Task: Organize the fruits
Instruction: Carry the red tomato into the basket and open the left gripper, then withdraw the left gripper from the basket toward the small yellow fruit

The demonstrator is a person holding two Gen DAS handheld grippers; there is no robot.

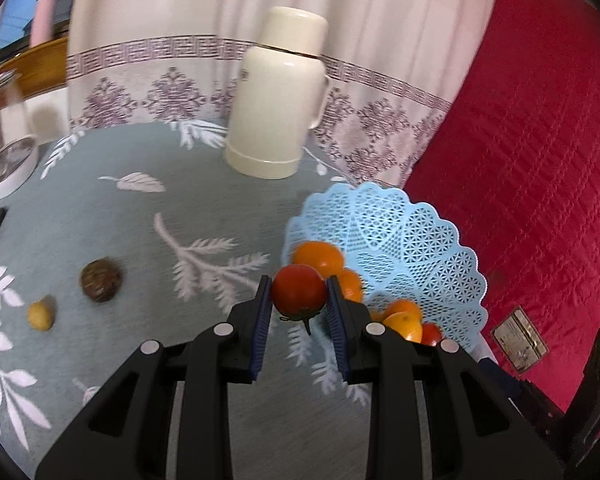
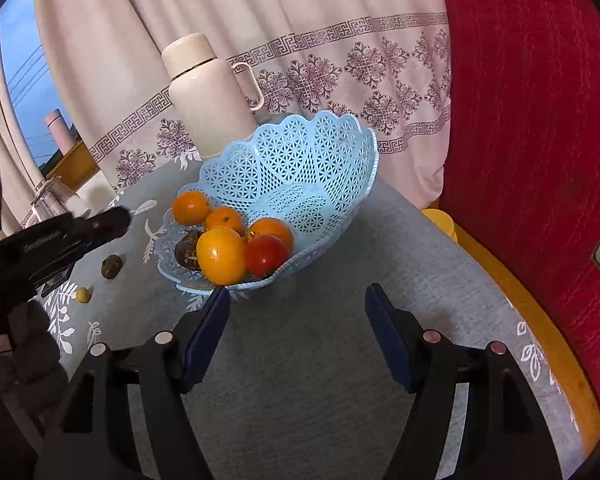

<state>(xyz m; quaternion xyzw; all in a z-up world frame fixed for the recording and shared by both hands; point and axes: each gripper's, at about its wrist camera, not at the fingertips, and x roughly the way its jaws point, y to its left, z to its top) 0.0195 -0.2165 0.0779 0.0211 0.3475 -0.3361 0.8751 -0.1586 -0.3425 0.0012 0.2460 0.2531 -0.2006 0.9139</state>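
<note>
Left gripper (image 1: pixel 299 298): black plastic arms, ribbed blue pads (image 1: pixel 263 312), clenched on a tomato (image 1: pixel 299 291). Tomato smooth, round, red-orange, green stalk end pointing down; held clear of the cloth, just beside the basket's near rim.

Right gripper (image 2: pixel 298 300): same build, jaws standing apart with nothing between them, over bare cloth just short of the basket.

Tablecloth (image 2: pixel 300 360): grey-blue woven fabric with white leaf sprigs, over a round table with a yellow edge.

Loose on the cloth, left of the basket: a small pale yellow fruit (image 1: pixel 41 314), oval and matt; beyond it a brown ball (image 1: pixel 100 281), rough and wrinkled. The two lie near each other, not touching.

Basket (image 2: pixel 300 168): pale blue plastic lattice, scalloped rim, shallow bowl shape, tipped so its far wall stands high. Inside, bunched at the near side: four oranges (image 2: pixel 222 255), glossy; a second red tomato (image 2: pixel 267 255); a dark brown rough fruit (image 2: pixel 188 254), touching the front orange.

Behind the basket: cream flask (image 2: pixel 208 96), smooth cylinder, cup lid, loop handle, upright.

Farthest: pale curtain (image 2: pixel 300 20) with a purple key band and medallions; red quilted fabric (image 2: pixel 540 120) at right.
</note>
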